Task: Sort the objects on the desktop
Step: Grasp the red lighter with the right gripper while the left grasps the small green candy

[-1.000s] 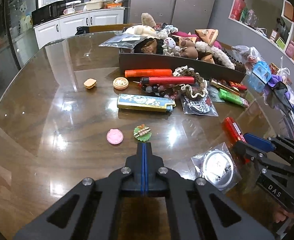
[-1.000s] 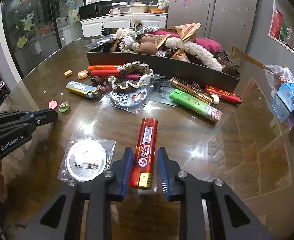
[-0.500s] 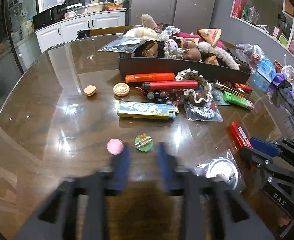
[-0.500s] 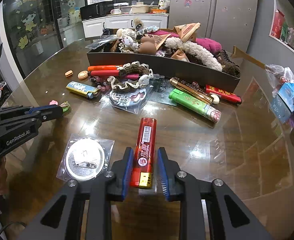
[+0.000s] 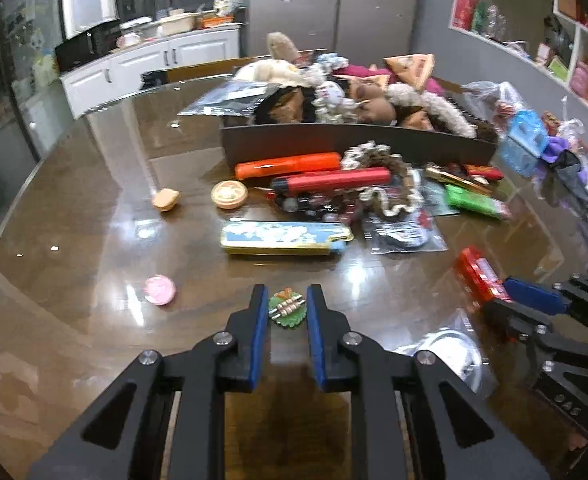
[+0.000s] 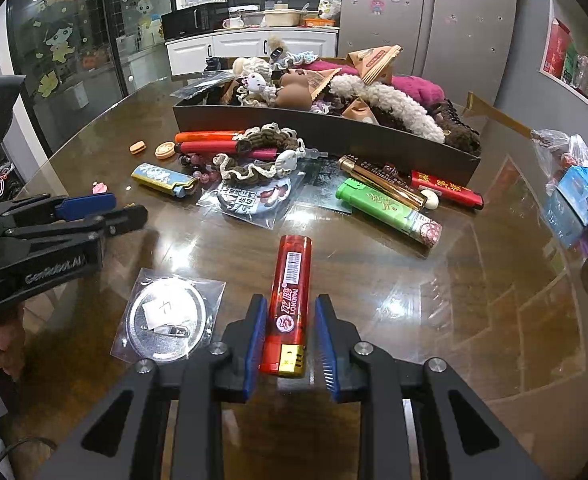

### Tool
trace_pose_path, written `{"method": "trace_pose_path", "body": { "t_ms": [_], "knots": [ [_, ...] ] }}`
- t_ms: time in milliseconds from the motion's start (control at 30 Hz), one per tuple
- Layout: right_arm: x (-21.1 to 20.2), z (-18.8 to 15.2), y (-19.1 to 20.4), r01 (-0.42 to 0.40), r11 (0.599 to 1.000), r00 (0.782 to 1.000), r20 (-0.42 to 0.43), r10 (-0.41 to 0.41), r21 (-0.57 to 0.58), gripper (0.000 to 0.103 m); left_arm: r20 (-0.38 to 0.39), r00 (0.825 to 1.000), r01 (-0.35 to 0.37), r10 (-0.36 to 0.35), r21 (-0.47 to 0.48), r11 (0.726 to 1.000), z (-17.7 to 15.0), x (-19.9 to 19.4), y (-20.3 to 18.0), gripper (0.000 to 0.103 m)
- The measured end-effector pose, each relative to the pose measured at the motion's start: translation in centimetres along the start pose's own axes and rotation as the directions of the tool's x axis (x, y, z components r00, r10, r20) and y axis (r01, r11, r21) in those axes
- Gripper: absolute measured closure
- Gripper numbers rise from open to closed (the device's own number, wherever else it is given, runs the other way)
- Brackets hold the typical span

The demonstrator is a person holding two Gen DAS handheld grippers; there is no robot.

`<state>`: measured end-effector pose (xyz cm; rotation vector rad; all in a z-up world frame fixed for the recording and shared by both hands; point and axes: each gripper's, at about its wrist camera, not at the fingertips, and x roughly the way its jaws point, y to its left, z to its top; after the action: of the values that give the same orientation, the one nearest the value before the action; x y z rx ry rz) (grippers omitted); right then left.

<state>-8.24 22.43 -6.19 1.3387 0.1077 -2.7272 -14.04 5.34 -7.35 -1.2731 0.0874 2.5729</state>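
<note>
The left gripper point(image 5: 287, 307) is held low over the table point(image 5: 94, 240), and its blue fingers are spread apart. A small green charm point(image 5: 287, 311) is seen lying on the glass between the fingertips, but it is not pinched. A pink round piece point(image 5: 160, 289) is found near it, toward the table's left edge.

The right gripper point(image 6: 290, 316) is also spread apart. A red lighter point(image 6: 290, 300) is seen lying flat between its fingers, with a gap on each side. A round silver badge in a clear bag point(image 6: 170, 316) is placed just beside it.

Farther on, a blue and gold lighter point(image 5: 286, 238) is laid flat in the middle of the table. A green lighter point(image 6: 386, 210) is seen toward the right edge. At the far edge, a dark box point(image 6: 334, 128) is filled with soft toys.
</note>
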Motion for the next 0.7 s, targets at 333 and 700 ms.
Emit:
{"method": "trace_pose_path", "body": {
  "t_ms": [333, 700],
  "knots": [
    [0.0, 0.0, -0.1, -0.002, 1.0, 1.0, -0.003, 0.002, 0.004, 0.078, 0.003, 1.0, -0.01, 0.01, 0.014, 1.0, -0.3, -0.5, -0.8, 0.083],
    [-0.1, -0.1, -0.7, 0.002, 1.0, 1.0, -0.014, -0.002, 0.005, 0.083, 0.044, 0.999, -0.007, 0.007, 0.002, 1.0, 0.2, -2.8, -1.4, 0.083]
  ]
}}
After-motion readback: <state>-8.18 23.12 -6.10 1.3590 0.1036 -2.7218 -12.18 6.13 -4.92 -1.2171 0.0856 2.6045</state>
